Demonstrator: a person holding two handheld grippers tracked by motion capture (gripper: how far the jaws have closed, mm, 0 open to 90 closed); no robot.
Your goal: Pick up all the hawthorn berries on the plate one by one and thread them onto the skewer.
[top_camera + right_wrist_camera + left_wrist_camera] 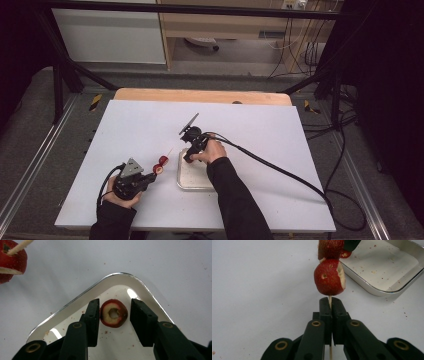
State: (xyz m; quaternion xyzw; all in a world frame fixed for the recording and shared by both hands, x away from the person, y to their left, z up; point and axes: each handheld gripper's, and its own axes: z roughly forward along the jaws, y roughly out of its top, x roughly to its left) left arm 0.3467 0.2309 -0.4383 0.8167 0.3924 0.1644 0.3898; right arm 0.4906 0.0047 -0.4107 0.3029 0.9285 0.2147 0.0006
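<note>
My left gripper (pixel 151 174) is shut on the lower end of a thin wooden skewer (pixel 330 302). The skewer carries two red hawthorn-like fruit pieces, one (pixel 329 277) just above the jaws and another (pixel 330 248) higher up. They show as red pieces (pixel 162 161) left of the tray in the high view. My right gripper (pixel 115 305) points down into a small white metal tray (pixel 75 300). It is open around a red fruit slice (pixel 114 313) with a cored hole, which lies on the tray floor. The left jaw is next to the slice; the right jaw stands apart from it.
The tray (pixel 192 184) sits near the middle front of a white table top (pixel 125 130), with red crumbs on its floor. A black cable (pixel 280 170) trails from the right gripper to the right. Beyond the white sheet runs the table's wooden far edge (pixel 200 95).
</note>
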